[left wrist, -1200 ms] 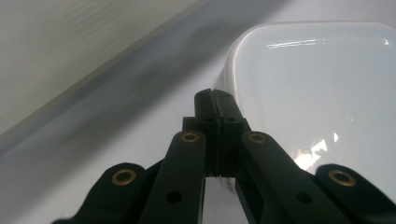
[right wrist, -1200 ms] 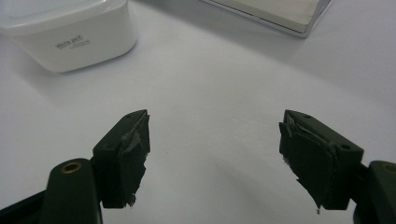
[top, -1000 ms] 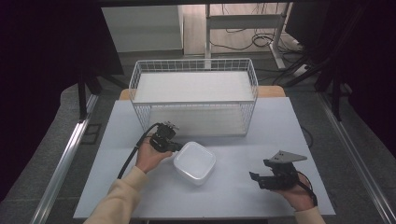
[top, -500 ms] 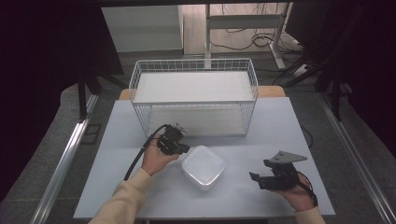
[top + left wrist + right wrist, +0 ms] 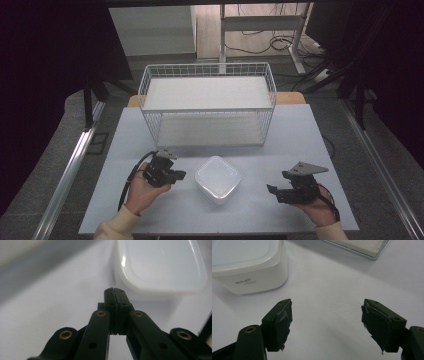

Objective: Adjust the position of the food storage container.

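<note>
Beside the white lidded container (image 5: 217,178), the left hand-held gripper (image 5: 181,175) is pinched together empty, the right hand-held gripper (image 5: 270,190) spread wide.

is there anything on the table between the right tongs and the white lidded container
Nothing visible. The right tongs are open, with bare table between them and the white container. The left tongs, shut, sit on the container's other side.
</note>
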Demonstrator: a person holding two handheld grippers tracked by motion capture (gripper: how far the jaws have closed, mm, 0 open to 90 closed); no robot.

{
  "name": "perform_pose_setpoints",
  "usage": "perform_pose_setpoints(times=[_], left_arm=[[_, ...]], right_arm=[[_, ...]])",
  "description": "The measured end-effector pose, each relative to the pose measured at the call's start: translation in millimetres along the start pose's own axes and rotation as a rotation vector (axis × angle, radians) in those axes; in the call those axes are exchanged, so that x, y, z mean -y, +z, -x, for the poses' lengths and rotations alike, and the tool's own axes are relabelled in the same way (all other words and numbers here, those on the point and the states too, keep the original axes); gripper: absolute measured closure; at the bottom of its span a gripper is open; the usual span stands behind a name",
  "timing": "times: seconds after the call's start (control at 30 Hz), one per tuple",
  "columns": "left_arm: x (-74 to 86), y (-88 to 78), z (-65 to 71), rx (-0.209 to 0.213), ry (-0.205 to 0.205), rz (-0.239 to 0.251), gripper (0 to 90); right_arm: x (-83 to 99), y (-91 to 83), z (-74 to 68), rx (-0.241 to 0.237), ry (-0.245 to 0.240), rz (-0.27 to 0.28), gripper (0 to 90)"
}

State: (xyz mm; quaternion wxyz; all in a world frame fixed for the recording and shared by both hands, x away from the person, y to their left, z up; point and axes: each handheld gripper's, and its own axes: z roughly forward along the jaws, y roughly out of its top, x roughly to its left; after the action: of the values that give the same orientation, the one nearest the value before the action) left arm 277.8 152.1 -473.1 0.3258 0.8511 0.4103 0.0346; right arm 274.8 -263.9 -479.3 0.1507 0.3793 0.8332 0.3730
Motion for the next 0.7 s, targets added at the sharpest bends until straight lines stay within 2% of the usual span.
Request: perform_pose_setpoints(times=[0.13,0.17,0.33,0.47,0.53,0.7], left_arm=[[9.8,8.7,12.8,0.036,0.018,-0.018,89.5],[8.8,13.0,17.4,0.044,0.025,-0.02,89.6],[1.6,22.5,23.9,0.051,0.037,-0.027,89.5],[-6.2,30.1,25.1,0.044,0.036,-0.022,89.5],[-8.9,33.7,24.9,0.034,0.048,-0.023,89.5],[-15.3,39.8,19.2,0.027,0.028,-0.021,89.6]], right_arm=[[0.3,0.8,0.1,0.001,-0.001,-0.003,23.9],[0.4,1.0,0.1,0.002,-0.002,-0.003,23.9],[0.5,0.5,0.4,0.002,-0.001,-0.005,23.9],[1.0,0.0,2.0,0.005,0.0,-0.003,23.9],[1.4,0.2,2.4,0.006,0.0,-0.004,23.9],[1.2,-0.1,2.6,0.006,0.0,-0.004,23.9]])
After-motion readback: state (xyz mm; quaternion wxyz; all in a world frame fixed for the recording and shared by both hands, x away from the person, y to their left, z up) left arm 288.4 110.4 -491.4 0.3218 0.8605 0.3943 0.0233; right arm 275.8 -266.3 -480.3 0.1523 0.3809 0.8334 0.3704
